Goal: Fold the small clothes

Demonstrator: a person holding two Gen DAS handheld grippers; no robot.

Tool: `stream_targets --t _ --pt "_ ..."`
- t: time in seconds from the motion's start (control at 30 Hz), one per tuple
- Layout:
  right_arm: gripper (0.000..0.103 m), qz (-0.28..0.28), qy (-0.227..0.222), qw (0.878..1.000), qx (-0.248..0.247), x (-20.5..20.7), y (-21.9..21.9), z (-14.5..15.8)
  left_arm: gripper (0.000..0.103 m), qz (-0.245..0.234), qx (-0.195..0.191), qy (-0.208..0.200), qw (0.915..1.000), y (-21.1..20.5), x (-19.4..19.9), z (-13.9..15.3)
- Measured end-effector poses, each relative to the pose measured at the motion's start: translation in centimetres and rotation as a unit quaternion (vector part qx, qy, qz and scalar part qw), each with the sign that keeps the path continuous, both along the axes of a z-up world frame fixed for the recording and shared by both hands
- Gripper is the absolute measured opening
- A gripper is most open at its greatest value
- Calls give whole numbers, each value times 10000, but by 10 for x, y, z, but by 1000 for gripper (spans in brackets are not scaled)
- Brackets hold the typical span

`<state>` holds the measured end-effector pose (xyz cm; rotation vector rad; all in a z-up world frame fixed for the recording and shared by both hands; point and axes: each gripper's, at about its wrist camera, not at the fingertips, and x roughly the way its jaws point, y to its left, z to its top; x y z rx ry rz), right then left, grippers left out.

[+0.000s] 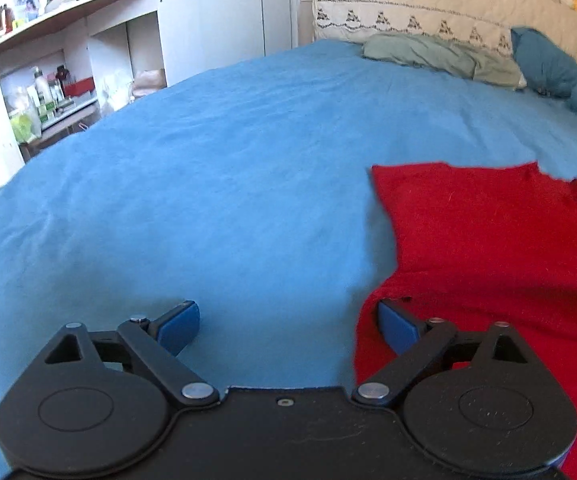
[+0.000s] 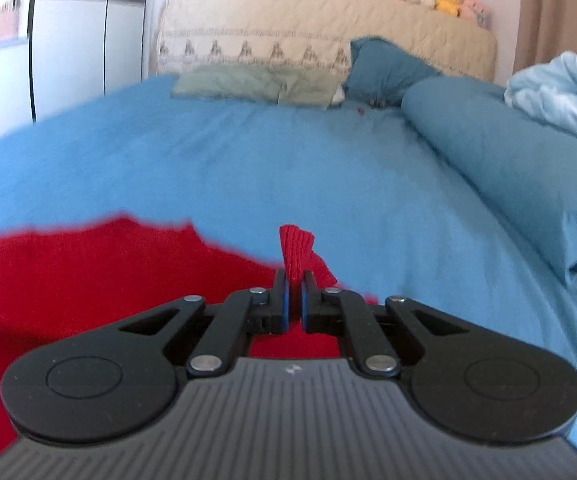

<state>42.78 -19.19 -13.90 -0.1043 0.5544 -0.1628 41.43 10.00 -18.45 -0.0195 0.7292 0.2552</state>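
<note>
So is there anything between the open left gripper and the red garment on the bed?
Nothing visible. The left gripper is open over bare blue sheet, and the red garment already reaches its right finger. The right gripper is pinching a corner.

No readable text or labels (shelf items too blurred).

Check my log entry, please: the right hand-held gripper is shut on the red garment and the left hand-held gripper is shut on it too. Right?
Not quite. The left hand-held gripper is open, holding nothing, per the left wrist view. The right hand-held gripper is indeed shut on the red garment.
</note>
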Motion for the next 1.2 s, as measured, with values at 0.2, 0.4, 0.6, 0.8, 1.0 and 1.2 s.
stream_targets --t 0.2,0.4,0.6,0.8,1.0,1.2 --pt "93 -324 193 9992 102 -39 -8 -32 95 -176 -39 -168 9997 -4 -15 18" --pt "96 -5 -67 9999 101 -60 -5 -27 99 -1276 15 -774 9888 -48 -13 50" --pt "96 665 97 9950 733 -30 -2 -35 99 -2189 -122 -683 9733 -86 10 35" --pt "99 -64 444 9953 856 -14 -15 -56 99 -2118 -642 98 9752 -73 24 3" --pt "102 106 -11 9970 769 -28 -3 -36 99 -2157 -478 122 9752 -73 21 3" --pt "102 78 376 9944 981 18 -7 -48 100 -2190 -399 114 9749 -82 24 -1"
